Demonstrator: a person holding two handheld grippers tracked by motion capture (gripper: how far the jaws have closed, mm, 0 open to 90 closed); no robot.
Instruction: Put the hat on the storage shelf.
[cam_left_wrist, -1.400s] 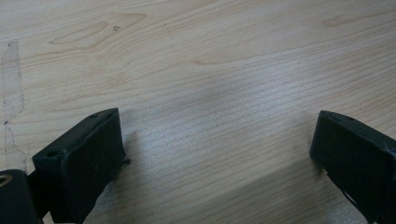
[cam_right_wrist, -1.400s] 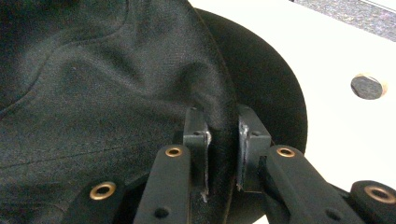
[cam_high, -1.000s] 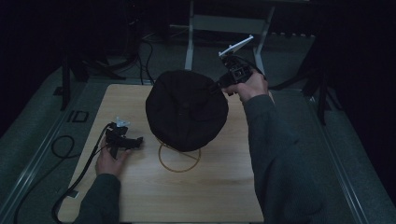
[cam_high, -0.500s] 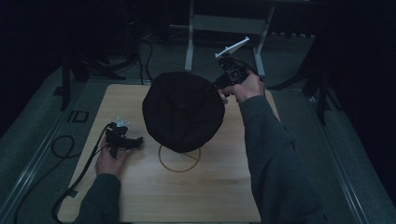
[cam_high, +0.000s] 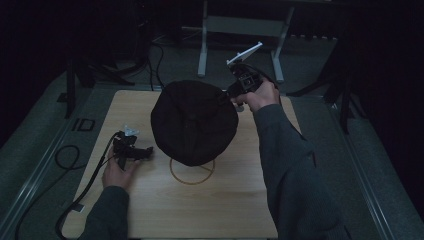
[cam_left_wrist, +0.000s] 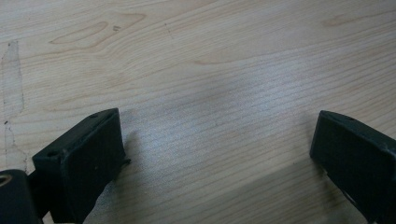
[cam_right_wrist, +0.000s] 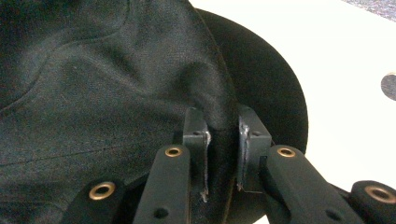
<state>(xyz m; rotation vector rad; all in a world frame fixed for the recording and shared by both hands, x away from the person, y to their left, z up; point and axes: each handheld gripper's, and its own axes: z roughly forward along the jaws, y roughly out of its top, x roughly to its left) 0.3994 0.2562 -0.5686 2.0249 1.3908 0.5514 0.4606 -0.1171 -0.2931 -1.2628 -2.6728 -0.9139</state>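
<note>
Centrally, a black hat (cam_high: 194, 122) hangs above the wooden ring (cam_high: 192, 171) on the surface (cam_high: 225, 200), held up by the right gripper (cam_high: 231, 93), whose jaws are clamped on a fold of its fabric at the side away from the person. To do the apparent lifting or placing step well, the pinch should stay firm and the hat level over the ring, since limp cloth may sag or slip. Left of the ring, the left gripper (cam_high: 145, 151) rests on the surface, jaws apart, holding nothing. No container is visible; the ring encloses bare wood.
</note>
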